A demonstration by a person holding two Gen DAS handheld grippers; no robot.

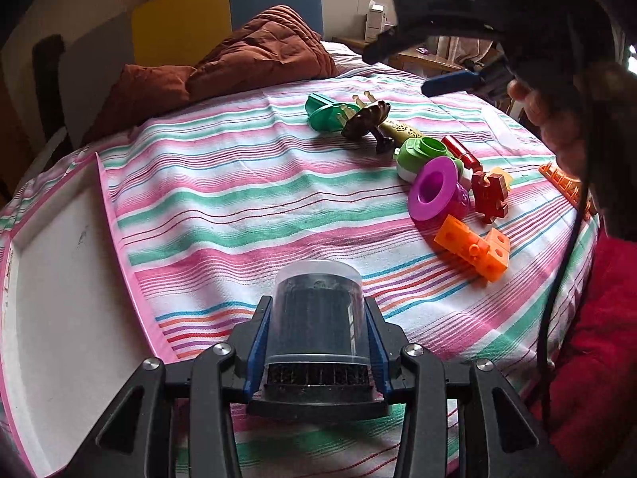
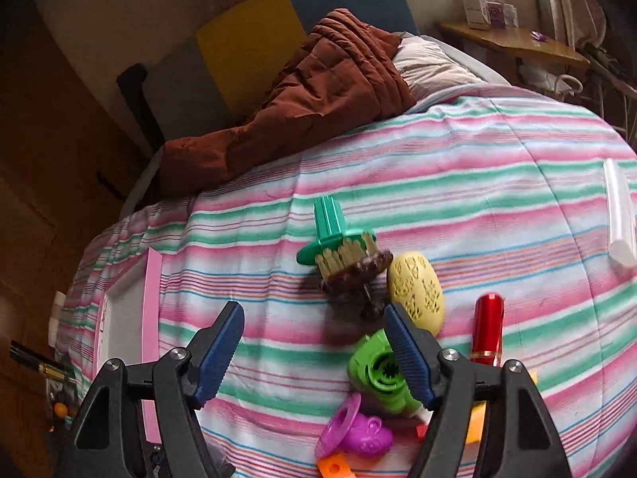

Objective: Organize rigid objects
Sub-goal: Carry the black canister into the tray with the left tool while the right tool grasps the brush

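A striped bed (image 1: pixel 247 183) carries a pink-framed white tray (image 1: pixel 59 279) at its left edge and a loose row of plastic toys (image 1: pixel 434 191) to the right. The left gripper (image 1: pixel 314 358) clamps a clear-capped black filter cylinder (image 1: pixel 318 318) above the sheet. The right gripper (image 2: pixel 314 354) holds nothing, jaws apart above the green toy (image 2: pixel 378 378).

Home bedroom: striped bed (image 1: pixel 278 183), quilt (image 1: pixel 254 55)
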